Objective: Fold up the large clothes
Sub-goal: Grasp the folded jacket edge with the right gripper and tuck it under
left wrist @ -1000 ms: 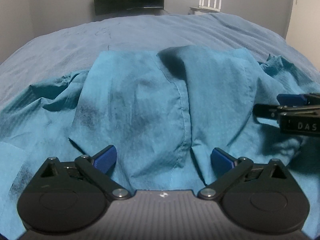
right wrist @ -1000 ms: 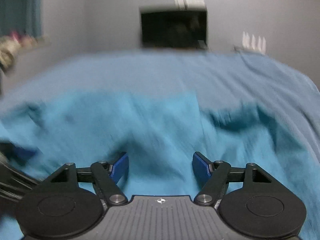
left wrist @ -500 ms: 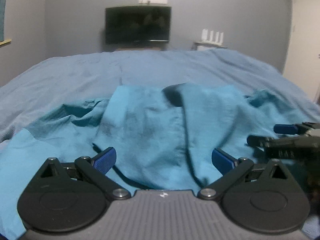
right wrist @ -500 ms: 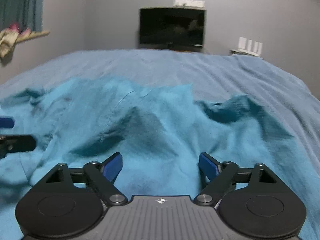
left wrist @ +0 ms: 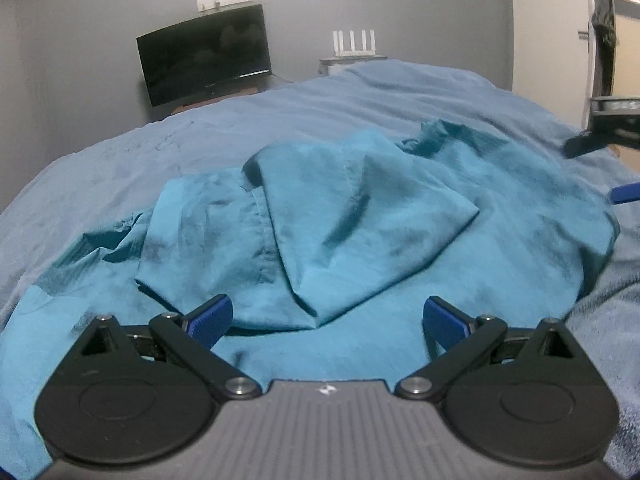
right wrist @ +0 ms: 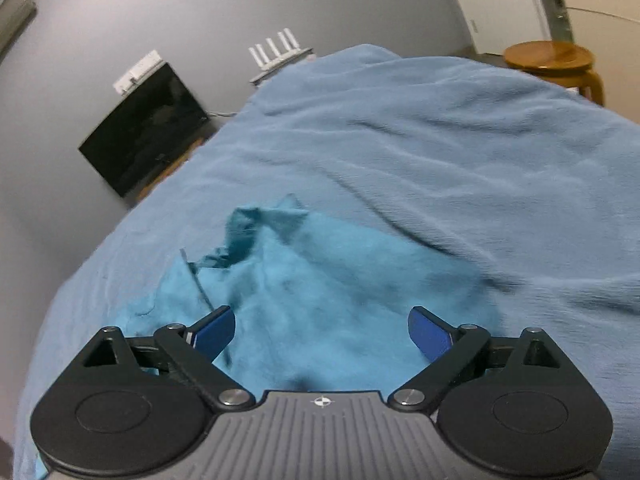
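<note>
A large teal garment (left wrist: 360,232) lies rumpled on the blue bedspread (left wrist: 168,148), one panel folded over its middle. My left gripper (left wrist: 327,322) hovers over the garment's near edge, open, with nothing between its blue pads (left wrist: 210,318). The right gripper (left wrist: 612,152) shows at the right edge of the left wrist view, above the garment's right side. In the right wrist view my right gripper (right wrist: 322,332) is rolled to one side over the teal garment (right wrist: 320,292); its jaws are opening wide and hold nothing.
A dark television (left wrist: 206,64) stands against the grey wall beyond the bed, a white router (left wrist: 354,44) beside it. A round wooden stool (right wrist: 554,62) stands past the bed's far right side. The bedspread (right wrist: 440,152) stretches bare beyond the garment.
Both grippers have drawn back and risen from the garment. The right gripper has swung right, rolled, and opened wider. The left gripper stays open.
</note>
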